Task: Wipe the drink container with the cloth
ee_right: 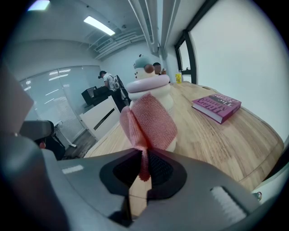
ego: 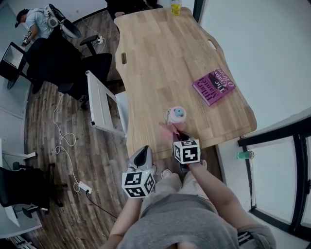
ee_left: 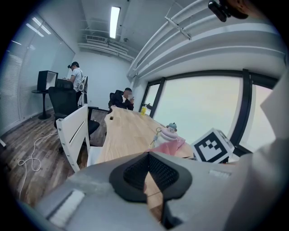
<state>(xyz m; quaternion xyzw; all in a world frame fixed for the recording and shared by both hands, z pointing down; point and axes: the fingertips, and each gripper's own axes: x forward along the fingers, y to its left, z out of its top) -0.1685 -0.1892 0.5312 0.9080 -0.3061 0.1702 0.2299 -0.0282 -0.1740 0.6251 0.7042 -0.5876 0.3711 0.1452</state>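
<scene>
A small white drink container (ego: 176,116) with a pink rim and a teal figure cap stands near the front edge of the wooden table (ego: 160,58). It rises just ahead of the jaws in the right gripper view (ee_right: 151,97). My right gripper (ee_right: 144,169) is shut on a pink cloth (ee_right: 149,122), which lies against the container's side; in the head view the right gripper (ego: 182,141) sits just in front of the pink cloth (ego: 171,129). My left gripper (ego: 141,158) hangs off the table's front edge, shut and holding nothing; the container (ee_left: 169,135) shows far ahead in its view.
A magenta book (ego: 214,86) lies to the right of the container. A yellow bottle (ego: 176,7) stands at the table's far end. A white chair (ego: 99,102) is at the table's left side, black office chairs and seated people beyond. Cables trail on the floor.
</scene>
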